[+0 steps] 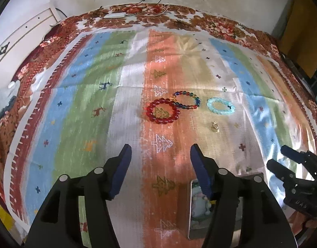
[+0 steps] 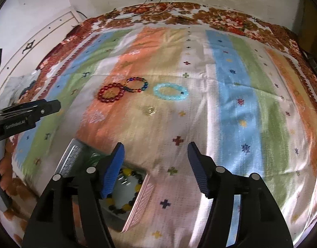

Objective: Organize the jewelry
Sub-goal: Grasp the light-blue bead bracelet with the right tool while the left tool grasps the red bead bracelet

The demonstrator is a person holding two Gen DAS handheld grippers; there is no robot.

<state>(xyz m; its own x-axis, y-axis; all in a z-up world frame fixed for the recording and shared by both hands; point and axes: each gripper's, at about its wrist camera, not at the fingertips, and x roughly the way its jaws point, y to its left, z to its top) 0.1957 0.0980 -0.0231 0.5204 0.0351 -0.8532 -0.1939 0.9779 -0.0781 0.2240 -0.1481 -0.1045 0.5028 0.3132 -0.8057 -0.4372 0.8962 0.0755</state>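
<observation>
Both tools are held above a striped cloth (image 1: 125, 95) spread over a bed whose floral cover (image 1: 216, 23) shows at the far edge. The left tool (image 1: 160, 155) is seen with its blue-padded fingers (image 1: 123, 169) spread wide and nothing between them. The right tool (image 2: 155, 155) is likewise released, its fingers (image 2: 196, 167) apart and empty.

Three bead bracelets are laid in a row on the cloth ahead of both tools. A red bracelet (image 1: 163, 111) lies farthest left on the orange stripe. A multicoloured bracelet (image 1: 186, 100) lies just beside it on the right, the two rings touching or slightly overlapping where they meet. A pale turquoise bracelet (image 1: 221, 105) is set further right, apart from the other two. A small gold-coloured piece (image 1: 215, 127), too small to be identified, lies nearer the tools, between the multicoloured and turquoise bracelets.

An open tin box (image 2: 139, 204) rests on the cloth close to the tools, partly hidden behind the left finger of the right tool in the right wrist view. Inside it a bracelet of yellow and black beads (image 2: 127, 194) is seen. In the left wrist view the same box sits behind the right finger of the left tool, and the right tool appears at the right edge
</observation>
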